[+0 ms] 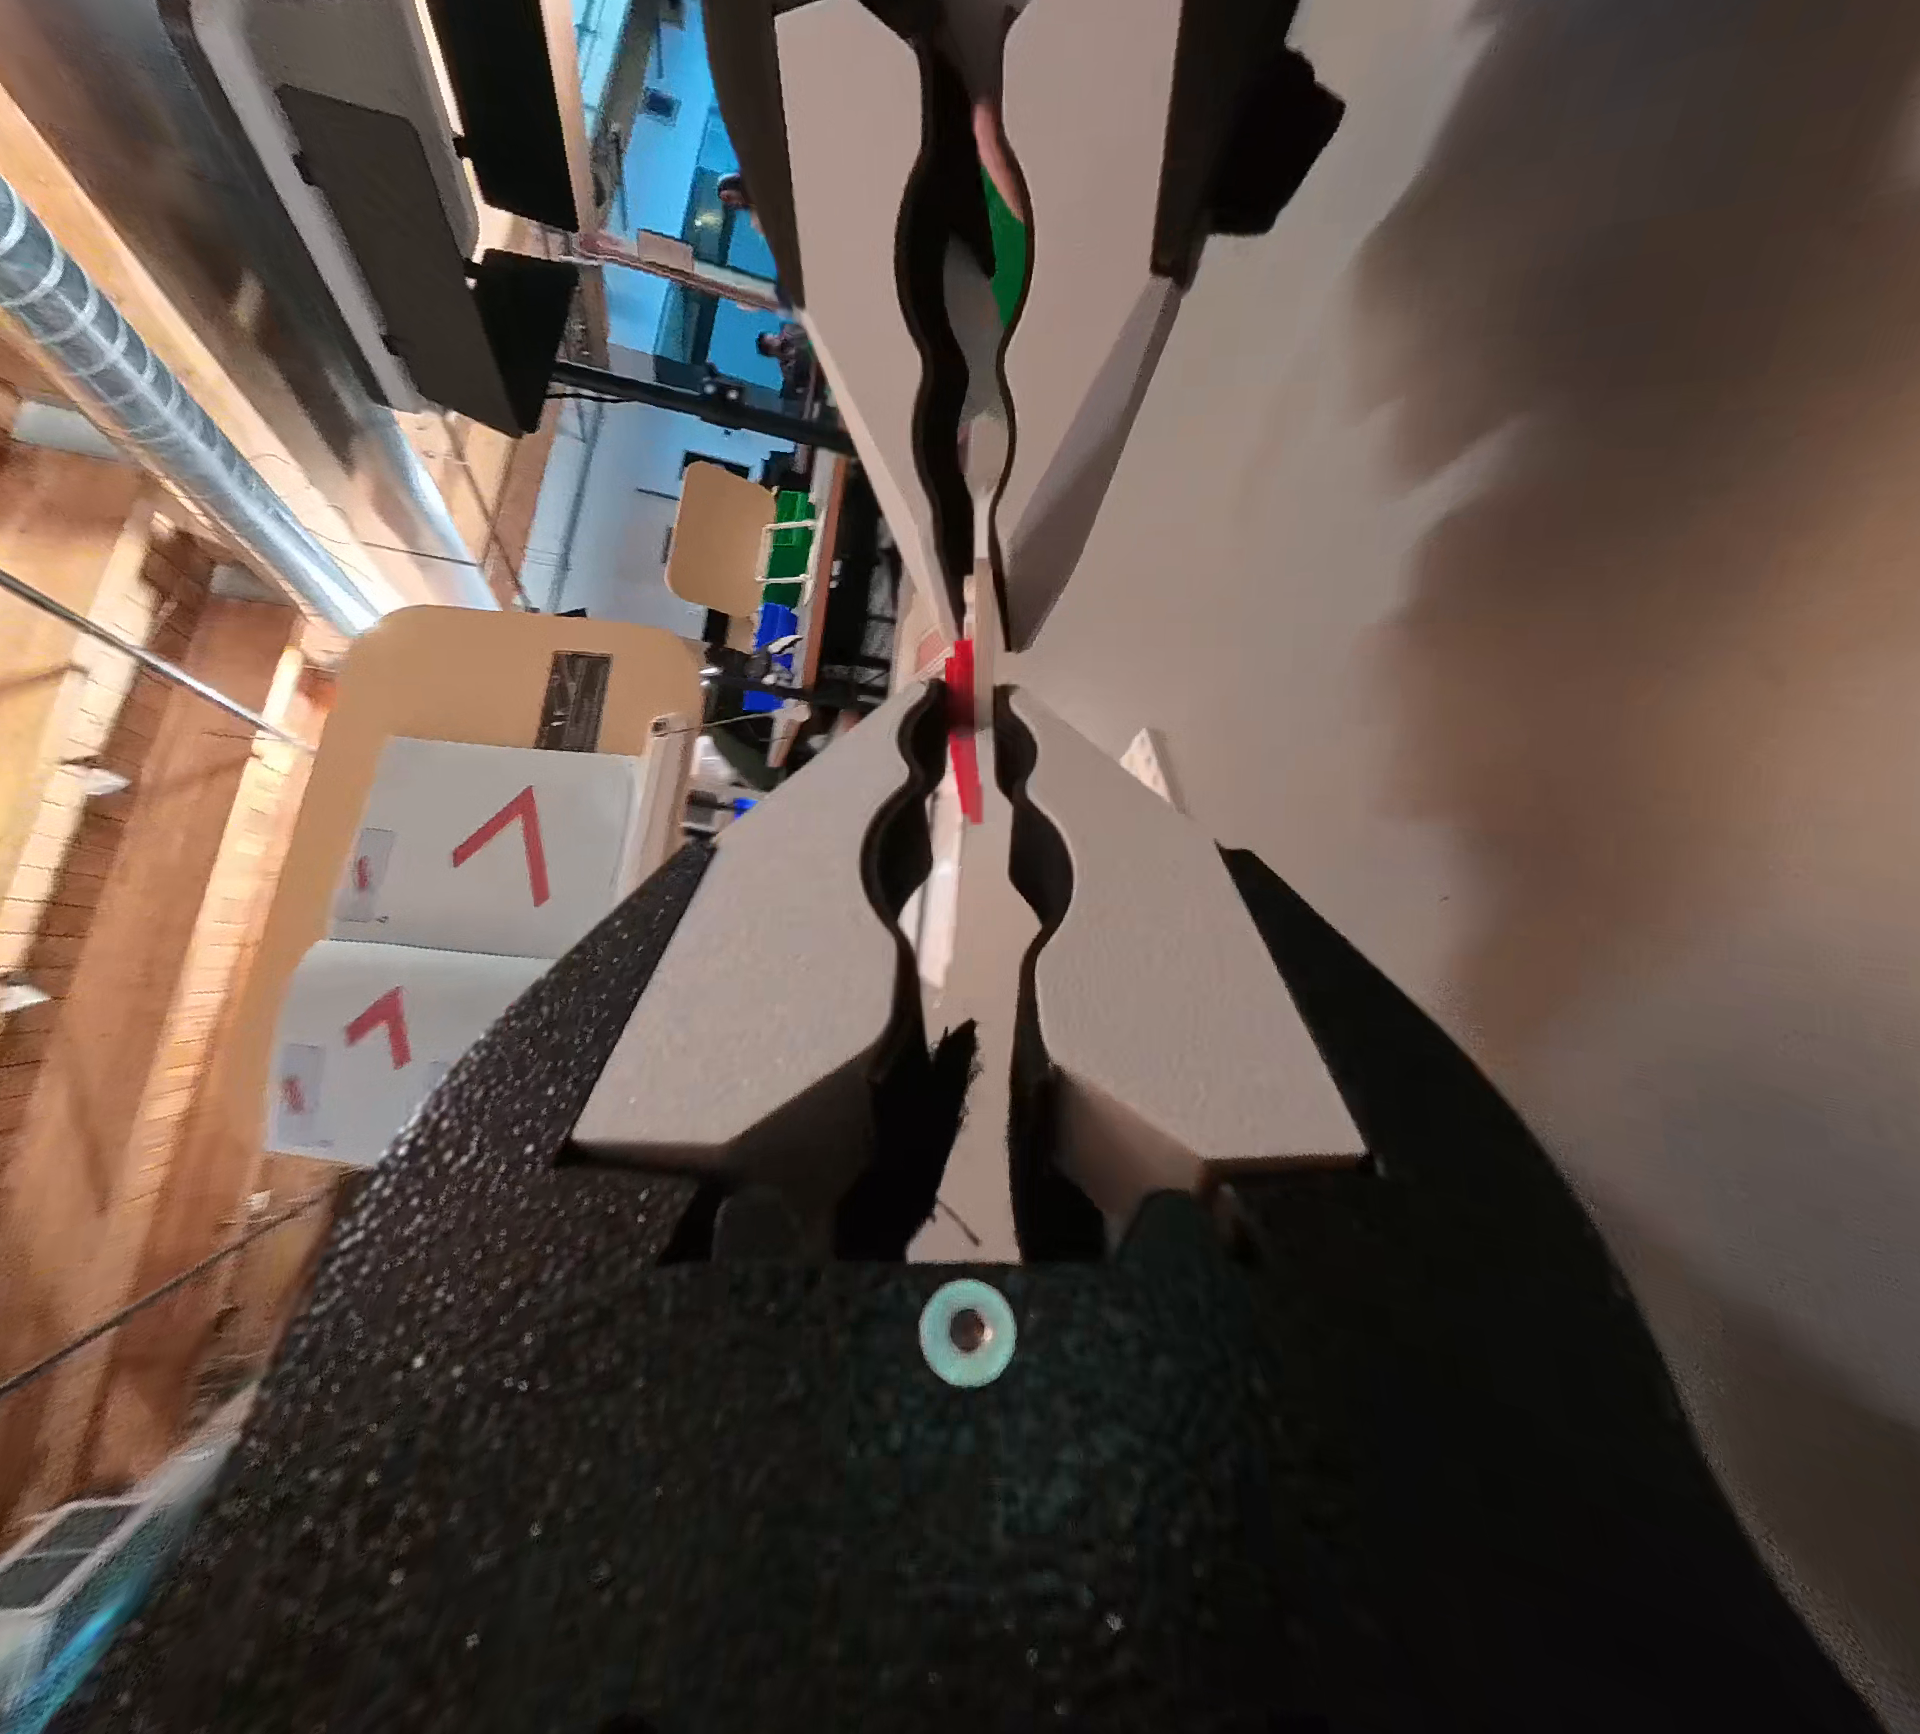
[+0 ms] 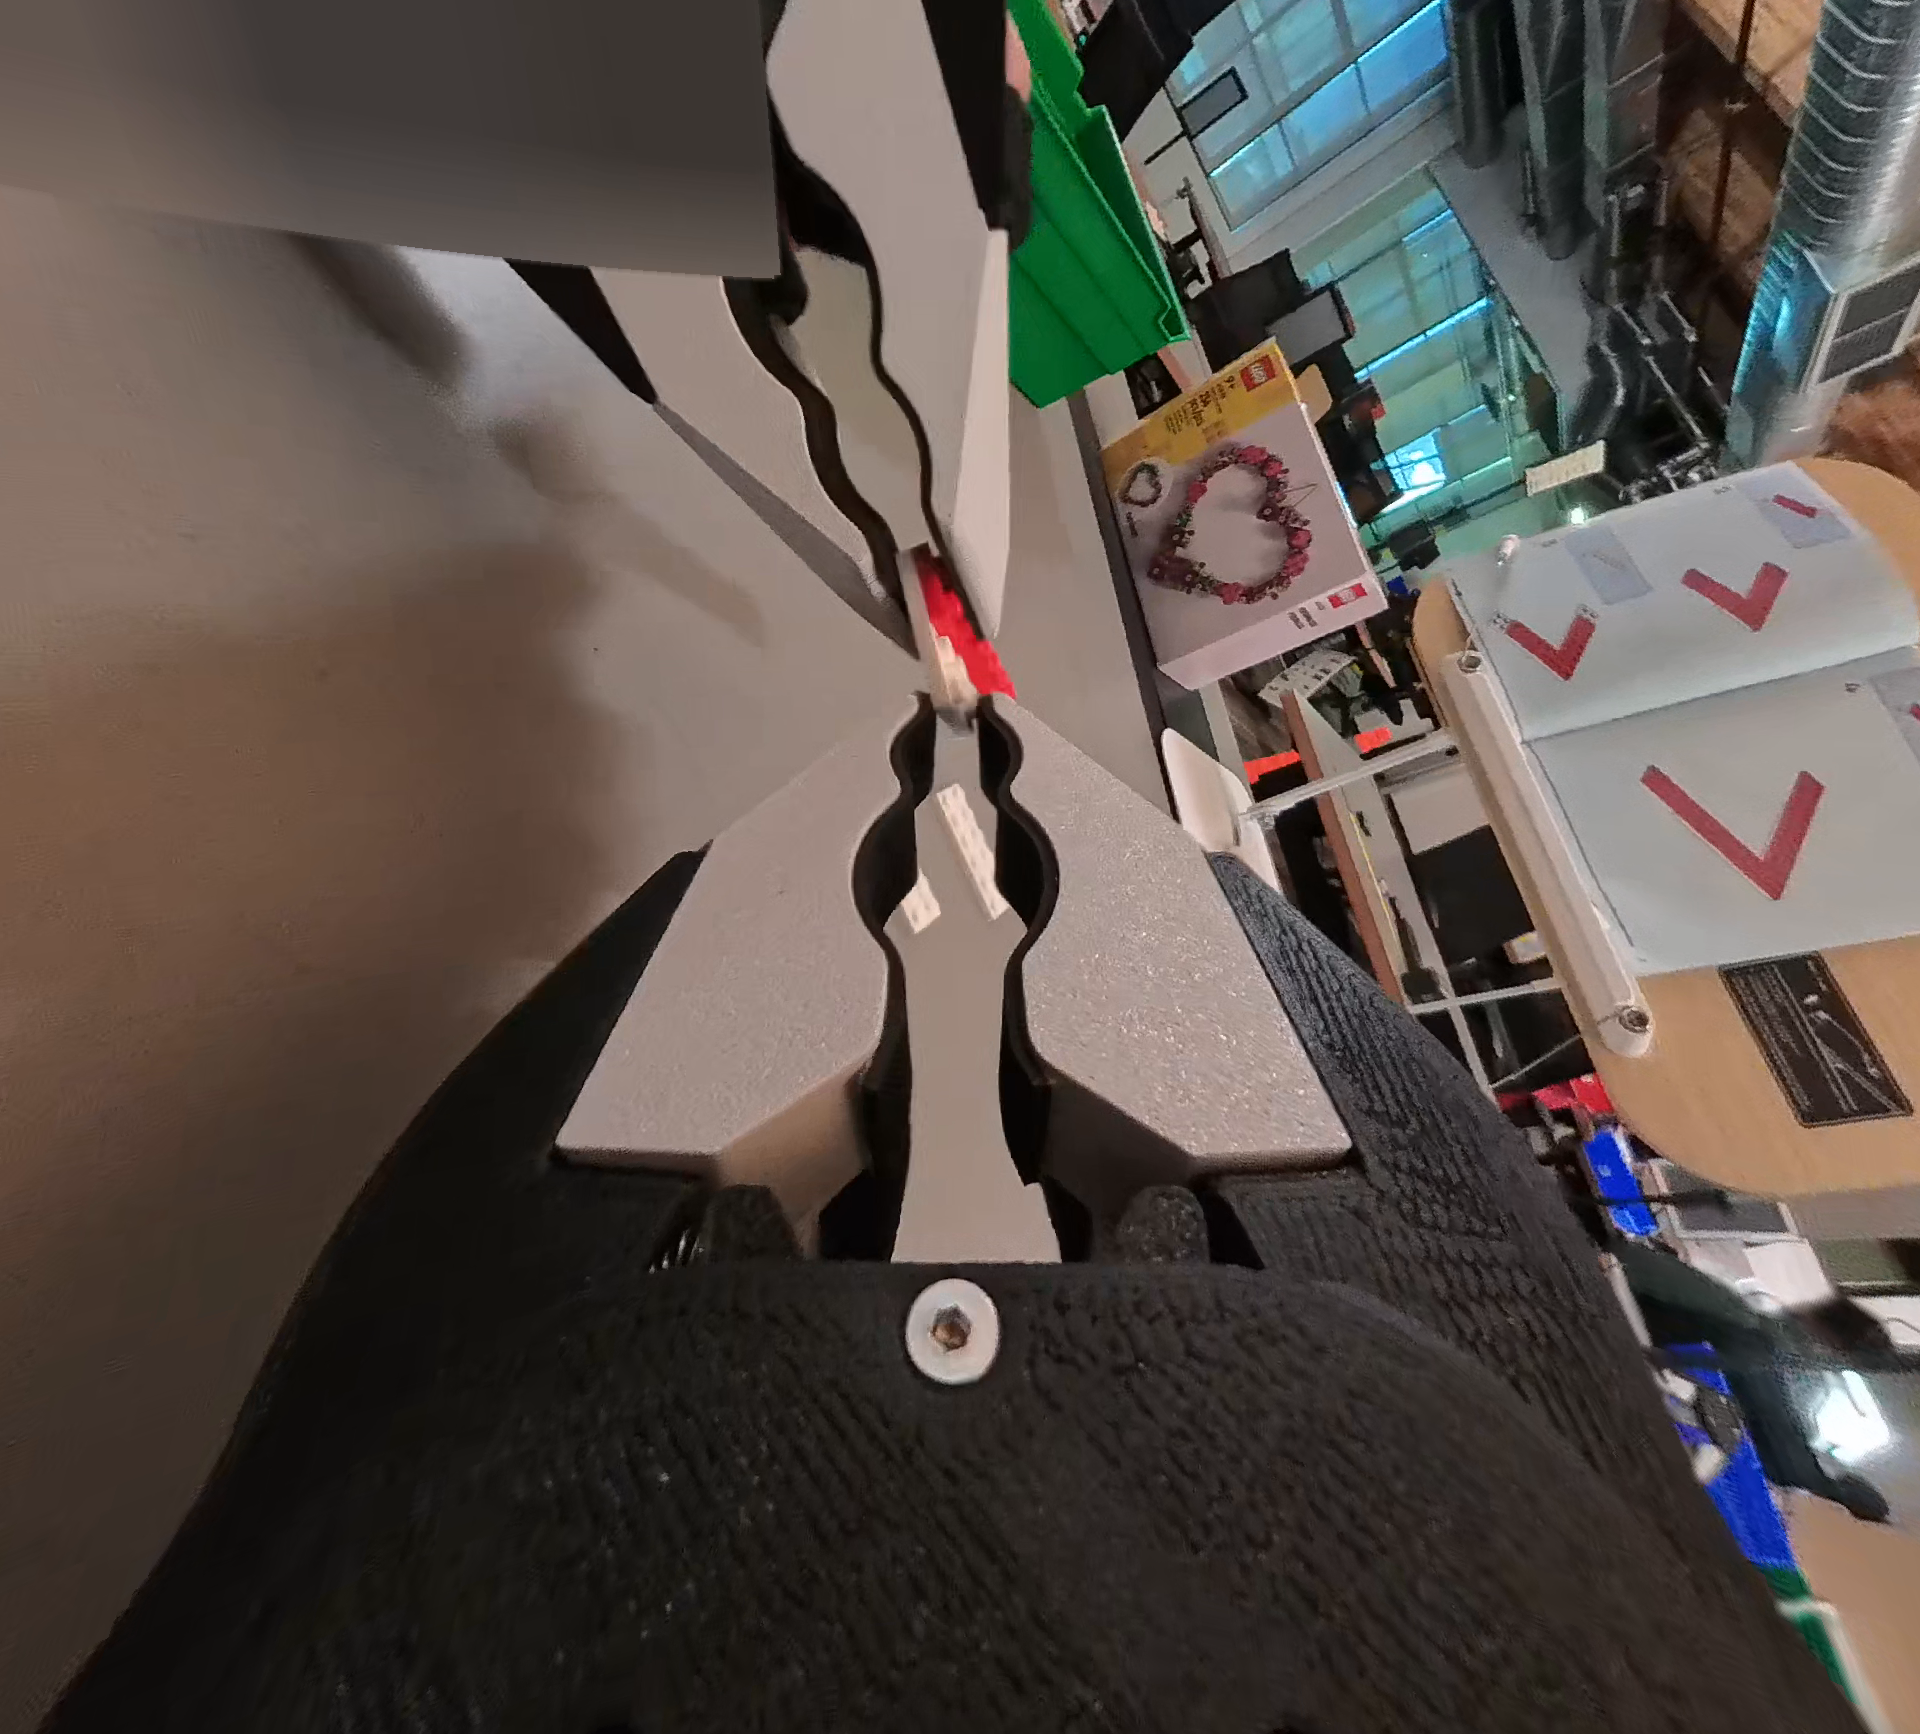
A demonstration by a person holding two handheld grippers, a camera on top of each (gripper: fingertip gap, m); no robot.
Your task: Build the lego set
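Note:
My left gripper (image 1: 961,697) is shut on a thin red lego plate (image 1: 964,749), held edge-on between its tips. My right gripper (image 1: 977,619) comes in from the opposite side, tip to tip with it, and is shut on a small white lego piece (image 1: 982,588). In the right wrist view my right gripper (image 2: 948,716) pinches the white piece (image 2: 951,676), which touches the red plate (image 2: 948,609) held by the left gripper (image 2: 935,604). Both are held just above the grey table (image 2: 416,541). The joint between the pieces is partly hidden by the fingertips.
Two loose white lego plates (image 2: 971,853) lie on the table behind my right gripper's jaws; another shows in the left wrist view (image 1: 1153,765). A green bin (image 2: 1081,230), the lego box (image 2: 1236,521) and an open instruction booklet on a wooden stand (image 2: 1714,697) stand along the table's far side.

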